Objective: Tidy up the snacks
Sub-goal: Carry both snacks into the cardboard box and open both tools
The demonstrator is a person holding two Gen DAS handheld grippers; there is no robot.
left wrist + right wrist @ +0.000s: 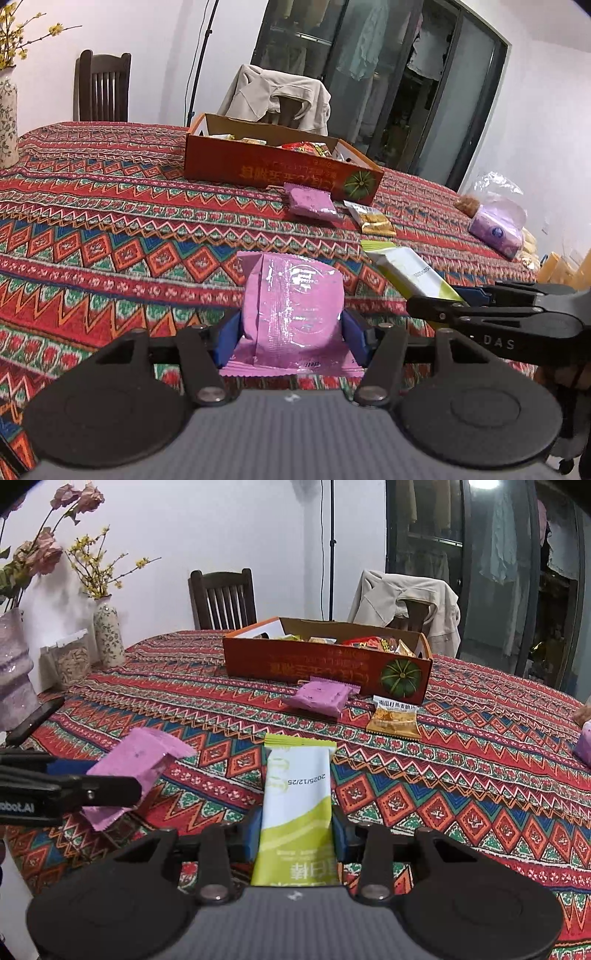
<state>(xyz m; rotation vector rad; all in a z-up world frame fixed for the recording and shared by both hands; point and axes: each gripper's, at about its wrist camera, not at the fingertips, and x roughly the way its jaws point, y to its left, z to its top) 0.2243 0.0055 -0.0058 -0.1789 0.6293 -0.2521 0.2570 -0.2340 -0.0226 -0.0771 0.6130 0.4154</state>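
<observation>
My left gripper point(291, 332) is shut on a pink snack packet point(291, 306) and holds it above the patterned tablecloth; the packet also shows in the right wrist view point(129, 771). My right gripper point(295, 830) is shut on a white and green snack bar point(295, 805), which also shows in the left wrist view point(413, 273). The orange cardboard box point(325, 664) with several snacks inside stands ahead on the table. A second pink packet point(319, 698) and a small golden packet point(393, 718) lie in front of the box.
Vases with flowers point(107, 631) and a clear jar point(68, 661) stand at the table's left. A black phone point(35, 720) lies near them. A purple packet in clear plastic point(496, 225) sits at the right edge. Chairs stand behind the table.
</observation>
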